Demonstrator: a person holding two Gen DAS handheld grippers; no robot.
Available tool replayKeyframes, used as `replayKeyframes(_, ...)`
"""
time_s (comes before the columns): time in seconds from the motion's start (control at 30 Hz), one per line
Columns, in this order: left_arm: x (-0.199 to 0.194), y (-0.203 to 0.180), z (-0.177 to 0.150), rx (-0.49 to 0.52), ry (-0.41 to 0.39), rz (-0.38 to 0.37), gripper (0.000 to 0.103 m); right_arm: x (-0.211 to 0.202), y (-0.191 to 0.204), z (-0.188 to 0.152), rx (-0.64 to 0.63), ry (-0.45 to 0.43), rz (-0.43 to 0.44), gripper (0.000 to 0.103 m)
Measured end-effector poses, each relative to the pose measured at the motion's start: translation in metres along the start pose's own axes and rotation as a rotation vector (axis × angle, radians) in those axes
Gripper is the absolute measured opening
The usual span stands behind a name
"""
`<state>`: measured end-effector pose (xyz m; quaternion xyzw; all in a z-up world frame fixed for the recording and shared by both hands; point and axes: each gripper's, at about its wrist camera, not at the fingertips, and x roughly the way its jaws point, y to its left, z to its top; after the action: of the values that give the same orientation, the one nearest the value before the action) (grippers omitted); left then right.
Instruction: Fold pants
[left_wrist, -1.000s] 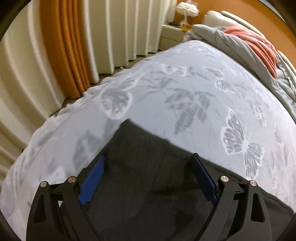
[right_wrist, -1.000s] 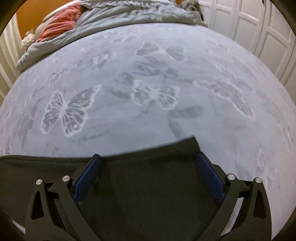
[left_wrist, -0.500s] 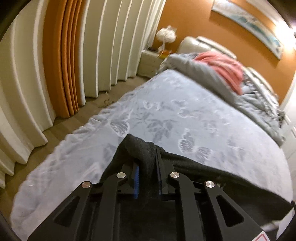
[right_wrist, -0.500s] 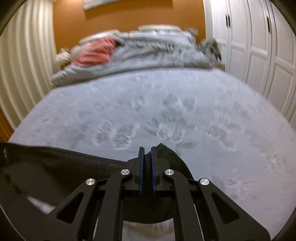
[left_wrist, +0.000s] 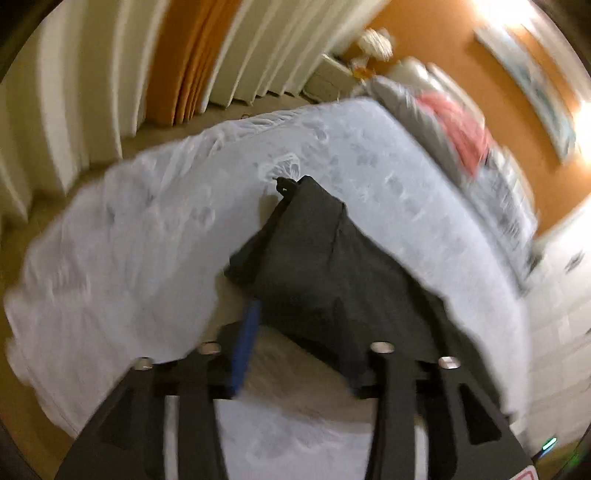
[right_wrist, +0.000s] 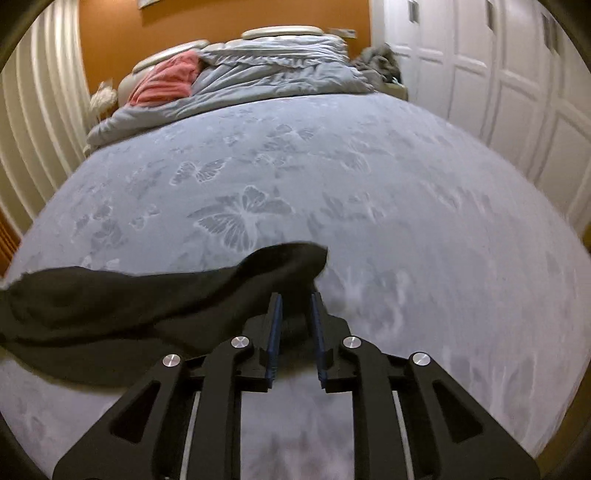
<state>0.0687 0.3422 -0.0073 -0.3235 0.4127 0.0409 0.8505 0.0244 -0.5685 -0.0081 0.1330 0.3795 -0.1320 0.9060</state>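
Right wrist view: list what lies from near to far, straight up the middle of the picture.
Right gripper, jaws opening → dark pants → butterfly-print bedspread → rumpled grey duvet → headboard → orange wall.

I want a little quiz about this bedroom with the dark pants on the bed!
1. True or false: the pants are bright red.
2. What pattern is printed on the bed cover? A) butterflies B) stripes C) stars
3. Fill in: at the head of the bed, a pink blanket lies next to a crumpled ____ duvet.

Key: 1 false; 2 A; 3 grey.
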Motion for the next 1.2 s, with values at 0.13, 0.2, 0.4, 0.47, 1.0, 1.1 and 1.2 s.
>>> replayKeyframes(0.13,-0.012,-0.01,-0.005,-0.077,-0.018,-0.07,0.077,-0.037,0.035,-0.004,-0.018,-0.073,0.052,0.068)
replayKeyframes(0.2,-0.004,-0.016,-0.005,-0.148,-0.012,-0.086,0.087,-0.041,0.057,-0.002,-0.025,-0.077,0.096,0.075)
replayKeyframes(0.4,0.061,-0.007,-0.012,-0.369,0.115,-0.223,0.047,-0.01,0.091,-0.011,0.063,-0.013,0.174,0.08)
replayKeyframes(0.47,0.072,-0.004,-0.015,-0.37,0.152,-0.242,0.009,0.007,0.096,-0.014,0.041,0.041,0.124,0.079)
replayKeyframes(1.0,0.06,-0.033,0.014,-0.211,0.054,-0.293,0.003,0.133,0.067,0.017,0.348,0.191,0.189,0.002)
replayKeyframes(1.1,0.056,-0.04,0.016,-0.133,0.028,-0.257,0.003,0.085,0.067,0.041,0.367,0.027,0.3,0.002)
replayKeyframes(1.2,0.056,-0.038,0.016,-0.093,0.027,-0.215,0.003,0.012,0.08,0.044,0.184,-0.111,0.311,0.002)
